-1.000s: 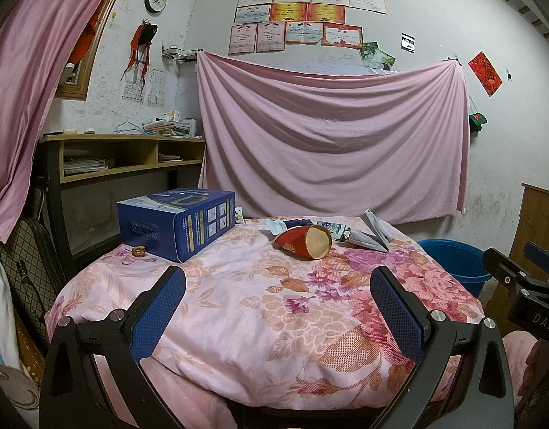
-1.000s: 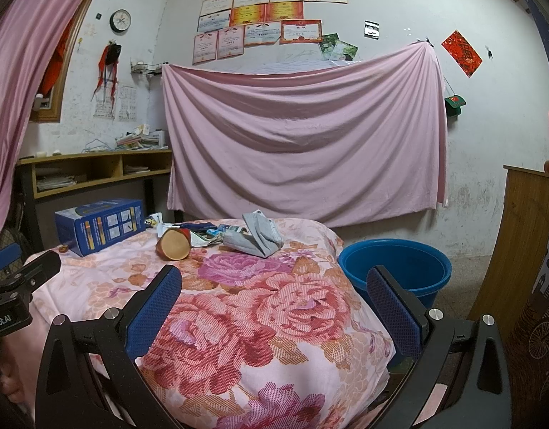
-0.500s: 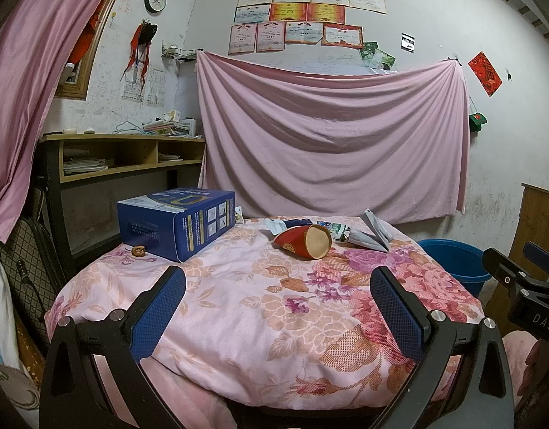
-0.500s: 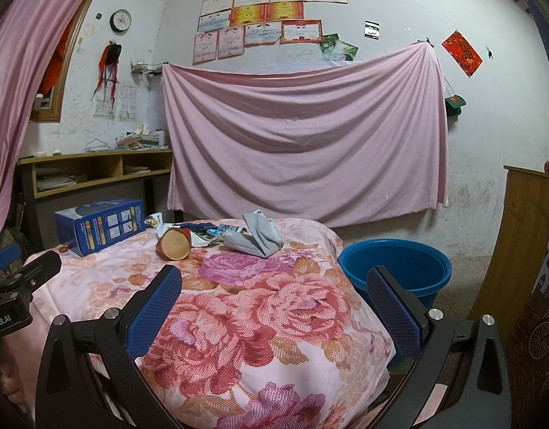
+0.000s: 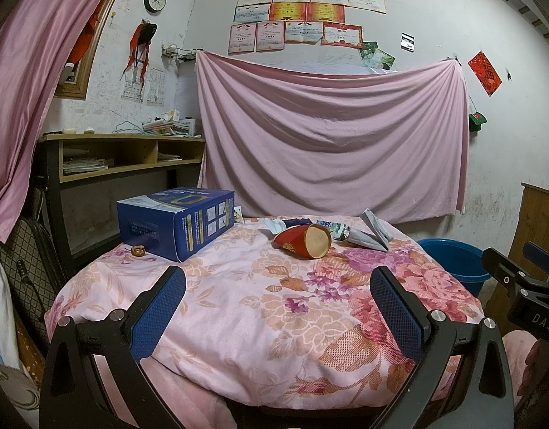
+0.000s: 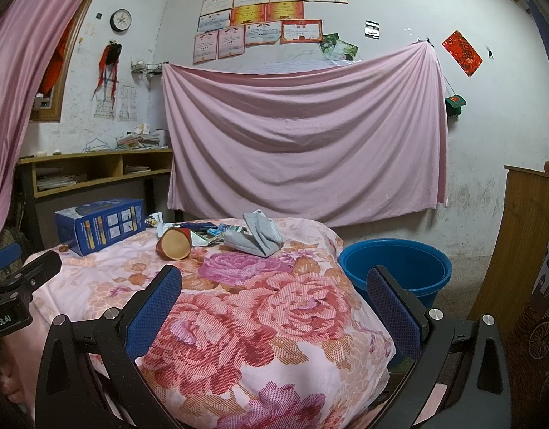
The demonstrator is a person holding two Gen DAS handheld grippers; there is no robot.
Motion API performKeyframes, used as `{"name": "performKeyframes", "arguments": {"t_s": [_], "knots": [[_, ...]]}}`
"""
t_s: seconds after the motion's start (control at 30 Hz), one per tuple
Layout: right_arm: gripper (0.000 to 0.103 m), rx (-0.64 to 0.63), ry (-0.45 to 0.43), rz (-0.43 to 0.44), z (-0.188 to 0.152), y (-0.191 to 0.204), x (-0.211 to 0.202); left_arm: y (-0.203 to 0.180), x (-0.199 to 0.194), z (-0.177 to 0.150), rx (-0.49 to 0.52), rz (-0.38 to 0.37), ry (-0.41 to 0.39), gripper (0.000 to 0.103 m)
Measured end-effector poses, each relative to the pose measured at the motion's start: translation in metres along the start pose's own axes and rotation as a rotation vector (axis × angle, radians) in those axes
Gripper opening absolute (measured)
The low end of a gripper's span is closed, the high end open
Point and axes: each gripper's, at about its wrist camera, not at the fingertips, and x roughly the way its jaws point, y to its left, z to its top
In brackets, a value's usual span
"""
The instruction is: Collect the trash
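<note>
- My left gripper (image 5: 278, 300) hangs over the near edge of the tabletop (image 5: 238, 321); jaws wide, nothing between them.
- My right gripper (image 6: 274, 300) hangs over the tabletop's right near corner; jaws wide, nothing between them.
- Cup (image 5: 304, 240): lies on its side toward the far part of the tabletop. Its long axis runs from far left to near right in the left view, open mouth toward the cameras. Red paper outside with a gold mark I cannot read; tan inside.
- Wrappers (image 6: 217, 230): a loose, crumpled heap just behind the cup, blue, white and green print, too small to read.
- Grey pack (image 6: 256, 237): a folded, creased packet right of the wrappers, resting on the cloth.
- Box (image 5: 177, 221): a blue cardboard carton at far left, long side facing right, with white panels and a yellow stripe; its writing is not legible.
- Nut (image 5: 137, 250): a small brown wrinkled piece just left of the box.
- Bucket (image 6: 396, 268): round blue plastic, on the floor just right of the tabletop, mouth up.
- Cloth (image 6: 260, 307): pink quilted cover with large rose print, draped over the tabletop.
- Writing: "DAS" on the right gripper's body in the left view; "Robot.AI" on the left gripper's body in the right view.
</note>
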Motion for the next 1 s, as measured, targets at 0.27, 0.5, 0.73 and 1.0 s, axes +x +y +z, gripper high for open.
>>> {"name": "performKeyframes", "arguments": {"t_s": [0.27, 0.5, 0.73, 1.0], "knots": [[0.103, 0.001, 0.001, -0.001, 0.000, -0.001, 0.000, 0.000, 0.000, 0.000, 0.000, -0.001, 0.002, 0.101], [0.103, 0.021, 0.015, 0.015, 0.003, -0.004, 0.005, 0.002, 0.002, 0.006, -0.016, 0.005, -0.011, 0.101], [0.103, 0.055, 0.014, 0.036, 0.008, -0.014, 0.013, 0.004, 0.020, 0.023, -0.008, 0.012, -0.035, 0.101], [0.103, 0.032, -0.043, 0.026, 0.039, -0.028, 0.039, 0.002, 0.058, 0.044, 0.010, -0.008, -0.064, 0.101]]}}
